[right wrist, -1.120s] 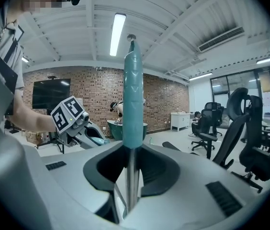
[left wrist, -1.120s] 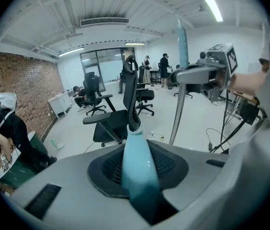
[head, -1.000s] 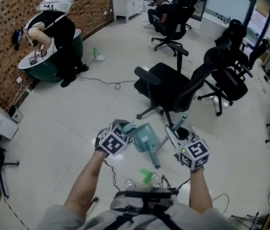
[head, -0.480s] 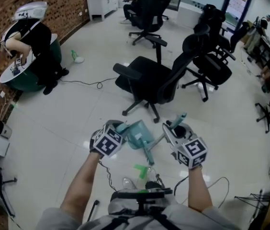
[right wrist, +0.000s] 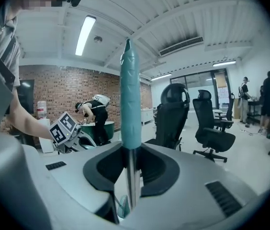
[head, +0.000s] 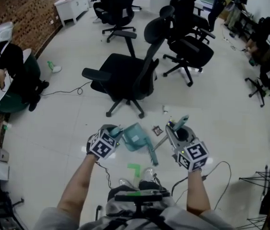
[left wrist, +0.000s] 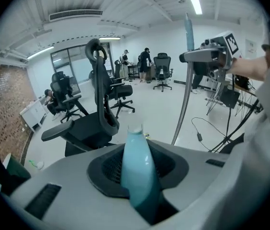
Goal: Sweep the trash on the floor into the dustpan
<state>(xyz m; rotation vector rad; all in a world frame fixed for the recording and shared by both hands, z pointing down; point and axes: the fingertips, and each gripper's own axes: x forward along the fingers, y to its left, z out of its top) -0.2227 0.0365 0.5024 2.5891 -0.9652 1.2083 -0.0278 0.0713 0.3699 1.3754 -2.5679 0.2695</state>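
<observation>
In the head view my left gripper (head: 114, 131) is shut on the handle of a teal dustpan (head: 136, 136), which hangs just above the white floor. My right gripper (head: 172, 127) is shut on a broom's pole (head: 161, 140); its teal grip (head: 181, 121) sticks up and the brush end (head: 152, 158) lies low beside the dustpan. A small dark scrap of trash (head: 157, 130) and a white bit (head: 164, 110) lie on the floor just ahead. The left gripper view shows the teal dustpan handle (left wrist: 137, 164) between the jaws. The right gripper view shows the broom grip (right wrist: 129, 99) standing up between its jaws.
A black office chair (head: 125, 75) stands right ahead, with more chairs (head: 187, 47) behind it. A person bends over a green tub (head: 10, 80) at the left by the brick wall. Cables (head: 219, 169) lie on the floor at the right, and green tape (head: 134, 167) near my feet.
The view has swung to the right: chair and tub slid left in the picture. Both grippers kept their hold on dustpan and broom. The scraps of trash have come into view ahead.
</observation>
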